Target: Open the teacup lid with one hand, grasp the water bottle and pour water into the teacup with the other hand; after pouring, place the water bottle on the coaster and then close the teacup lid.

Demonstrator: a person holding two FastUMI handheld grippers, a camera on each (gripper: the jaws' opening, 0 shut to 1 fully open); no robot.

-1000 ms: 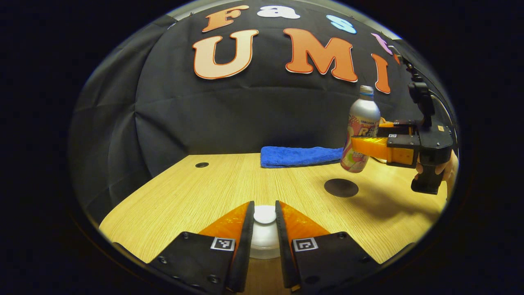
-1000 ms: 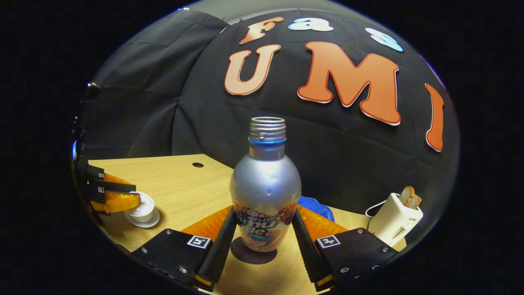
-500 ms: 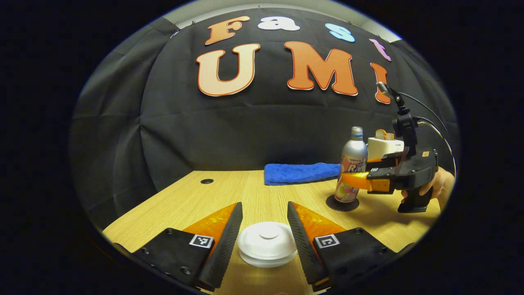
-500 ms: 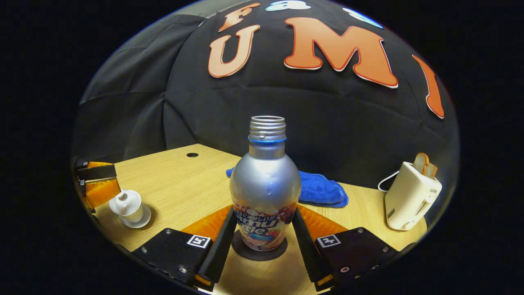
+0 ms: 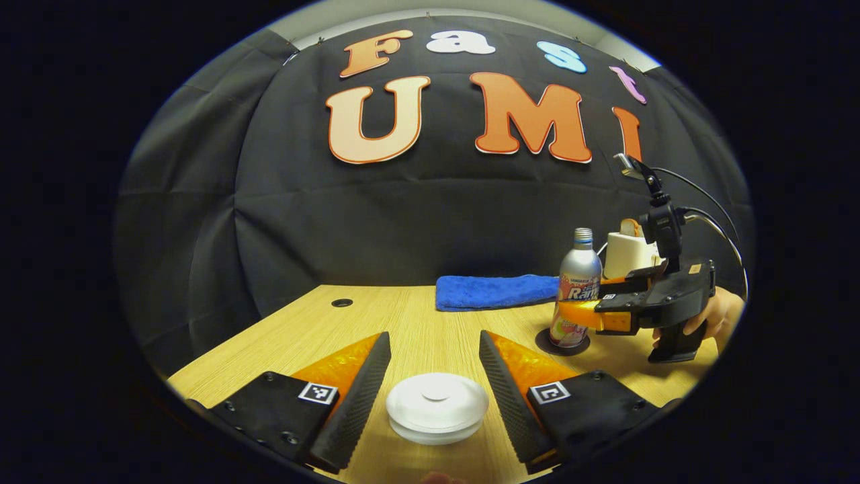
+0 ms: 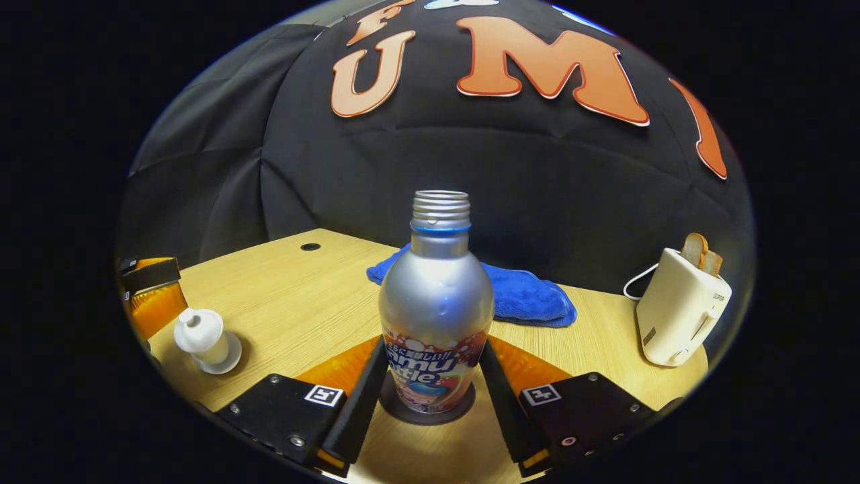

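The white teacup (image 5: 437,413) stands low in the left gripper view with its lid (image 5: 437,396) on. My left gripper (image 5: 434,339) is open, one finger on each side of the cup and apart from it. In the right gripper view the silver water bottle (image 6: 435,302), uncapped, stands upright on the dark round coaster (image 6: 403,411). My right gripper (image 6: 433,356) is shut on its lower body. The left gripper view shows the bottle (image 5: 579,282), the coaster (image 5: 561,344) and the right gripper (image 5: 576,312) at the right. The teacup (image 6: 200,336) sits on its saucer at left.
A folded blue towel (image 6: 527,296) lies on the wooden table (image 5: 416,323) behind the bottle. A white toaster (image 6: 680,312) with bread in it stands at the right. A person's hand (image 5: 722,312) holds the right gripper's handle. A cable hole (image 5: 342,302) sits at the table's far left.
My left gripper let go of the lid knob, opened and drew back, leaving the lid on the cup. My right gripper lowered the bottle onto the coaster.
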